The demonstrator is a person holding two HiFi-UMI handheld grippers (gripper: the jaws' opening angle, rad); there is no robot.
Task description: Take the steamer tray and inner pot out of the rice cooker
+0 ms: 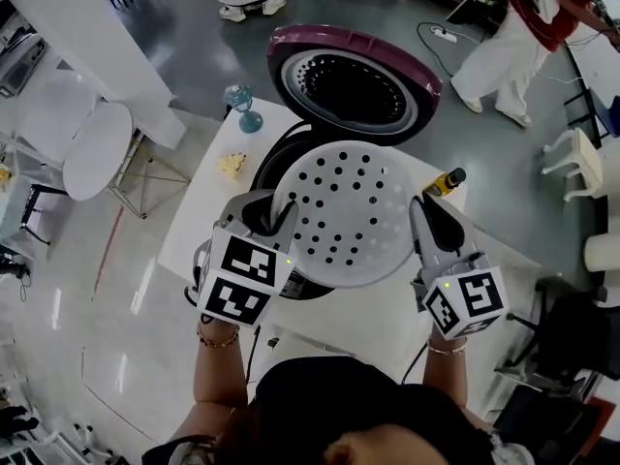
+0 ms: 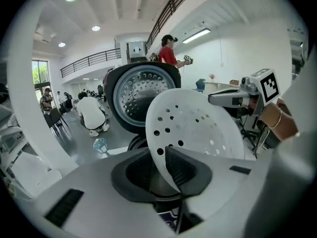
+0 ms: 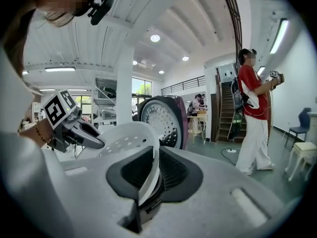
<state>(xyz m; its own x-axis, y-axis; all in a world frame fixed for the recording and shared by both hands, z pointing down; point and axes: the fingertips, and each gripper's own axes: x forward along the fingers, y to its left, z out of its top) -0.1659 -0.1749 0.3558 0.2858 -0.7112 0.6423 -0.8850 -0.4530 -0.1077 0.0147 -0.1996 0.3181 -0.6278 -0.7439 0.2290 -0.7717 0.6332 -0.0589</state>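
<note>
The white perforated steamer tray (image 1: 344, 211) hangs above the open rice cooker (image 1: 274, 166), whose purple lid (image 1: 354, 85) stands up behind it. My left gripper (image 1: 281, 223) is shut on the tray's left rim, and my right gripper (image 1: 423, 223) is shut on its right rim. In the left gripper view the tray (image 2: 198, 128) rises tilted from between the pads of the left gripper (image 2: 161, 165). In the right gripper view the tray's edge (image 3: 126, 138) runs through the right gripper (image 3: 151, 170). The tray hides the inner pot.
The cooker stands on a white table (image 1: 194, 231) with a small blue object (image 1: 242, 105), a yellow scrap (image 1: 232, 164) and a dark bottle (image 1: 446, 180). A round white seat (image 1: 97, 148) is at the left. A person in red (image 1: 523, 27) stands at the far right.
</note>
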